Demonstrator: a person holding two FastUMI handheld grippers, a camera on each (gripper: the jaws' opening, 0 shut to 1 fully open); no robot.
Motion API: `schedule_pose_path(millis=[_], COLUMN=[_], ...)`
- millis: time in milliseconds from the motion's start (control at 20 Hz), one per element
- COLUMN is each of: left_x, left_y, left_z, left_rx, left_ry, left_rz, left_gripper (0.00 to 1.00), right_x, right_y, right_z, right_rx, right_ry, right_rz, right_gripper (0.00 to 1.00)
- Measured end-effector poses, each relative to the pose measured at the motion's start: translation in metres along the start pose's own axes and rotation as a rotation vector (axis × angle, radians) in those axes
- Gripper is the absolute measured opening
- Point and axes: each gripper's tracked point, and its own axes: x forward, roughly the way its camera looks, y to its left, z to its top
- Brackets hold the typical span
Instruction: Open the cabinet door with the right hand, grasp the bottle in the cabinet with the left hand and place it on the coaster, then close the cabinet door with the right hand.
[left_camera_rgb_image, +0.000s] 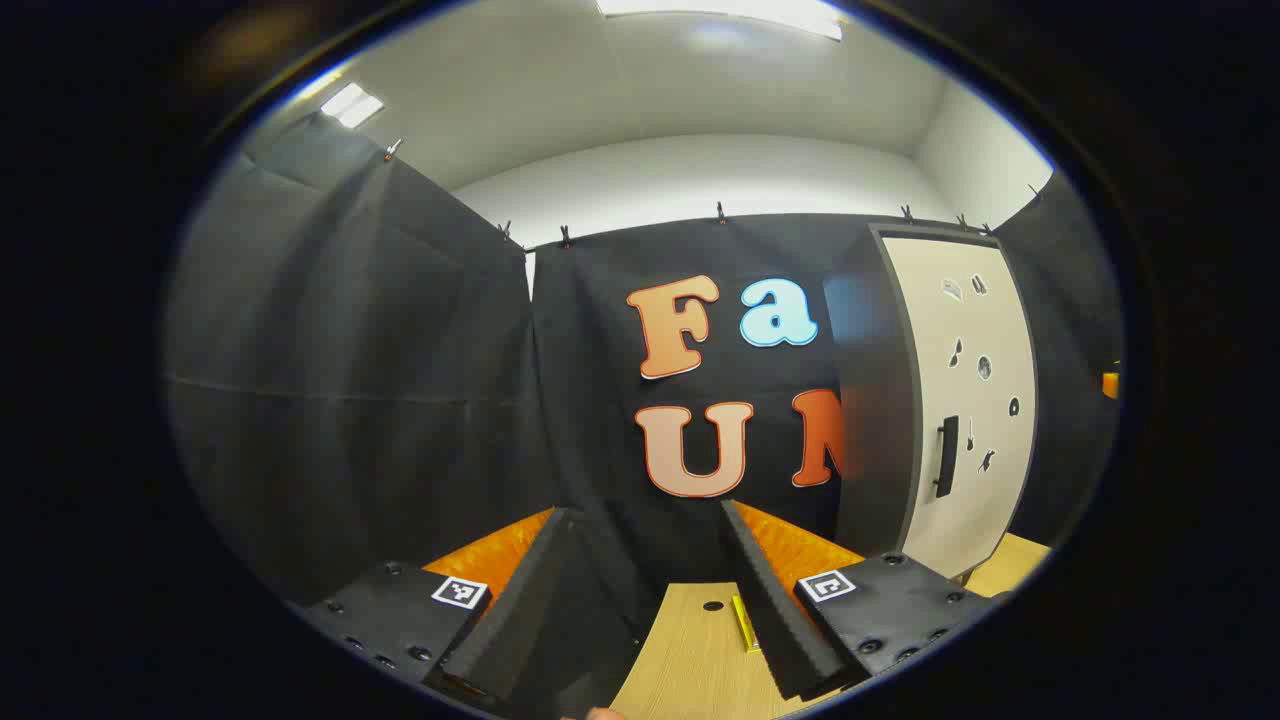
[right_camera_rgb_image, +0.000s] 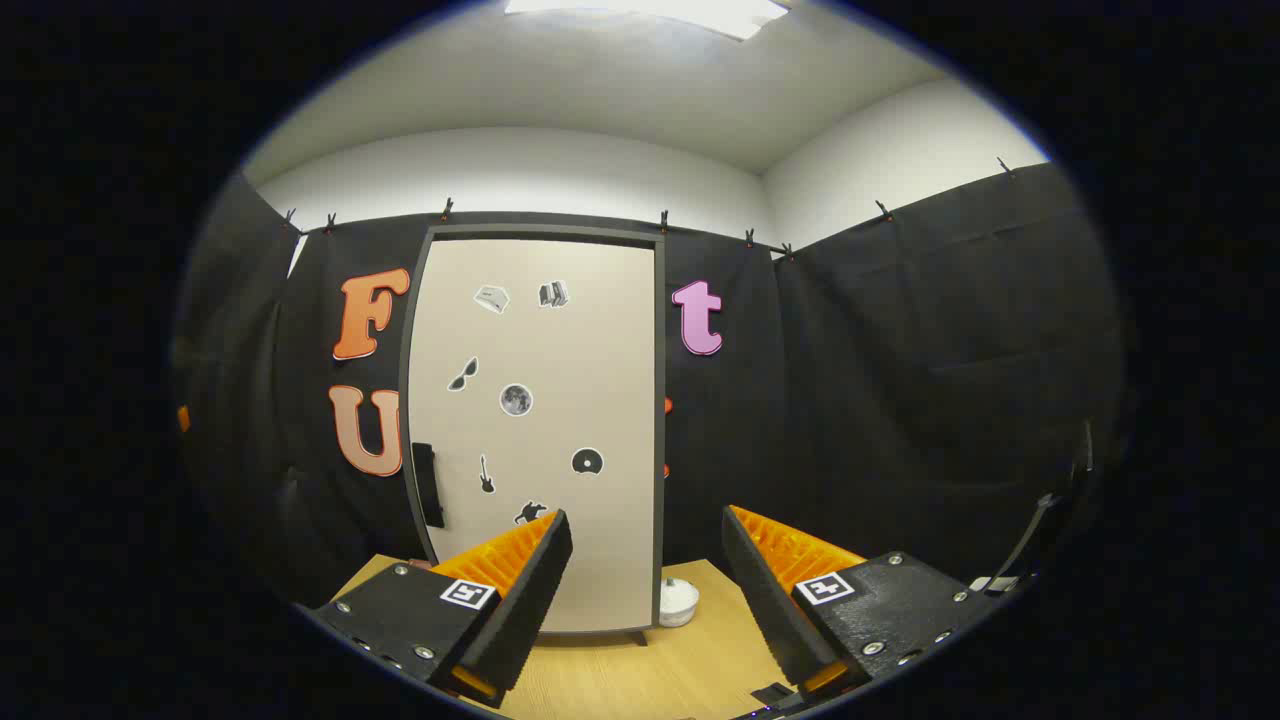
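Note:
A tall cabinet with a pale door (right_camera_rgb_image: 540, 420) stands straight ahead in the right gripper view. The door is closed and carries several small stickers. Its black handle (right_camera_rgb_image: 427, 485) is on the door's left edge. My right gripper (right_camera_rgb_image: 645, 516) is open a short way in front of the door, holding nothing. In the left gripper view the same cabinet (left_camera_rgb_image: 965, 400) is off to the right, with its handle (left_camera_rgb_image: 946, 457) facing me. My left gripper (left_camera_rgb_image: 645, 510) is open, holds nothing and points at the booth wall. The closed door hides the inside of the cabinet.
The cabinet stands on a light wooden table (right_camera_rgb_image: 640, 680). A small white round object (right_camera_rgb_image: 680, 600) sits on the table at the cabinet's right foot. In the left gripper view the table (left_camera_rgb_image: 690, 650) has a small dark hole (left_camera_rgb_image: 712, 606) and a yellow strip (left_camera_rgb_image: 741, 622).

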Motion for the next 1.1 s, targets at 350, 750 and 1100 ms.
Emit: schedule_pose_path(millis=[350, 750, 1100], left_x=[-0.006, -0.006, -0.004], left_y=[0.005, 0.012, 0.015], left_z=[0.005, 0.004, -0.003], left_rx=[-0.001, -0.016, -0.025], left_ry=[0.0, 0.007, 0.025], left_rz=[0.016, 0.026, 0.031], left_gripper=[0.97, 0.97, 0.98], right_x=[-0.004, -0.008, 0.002], right_y=[-0.007, -0.001, 0.025], right_z=[0.002, 0.005, 0.001], right_rx=[-0.016, -0.039, -0.025], right_ry=[0.001, -0.005, 0.005], right_rz=[-0.004, 0.011, 0.054], right_gripper=[0.94, 0.93, 0.93])
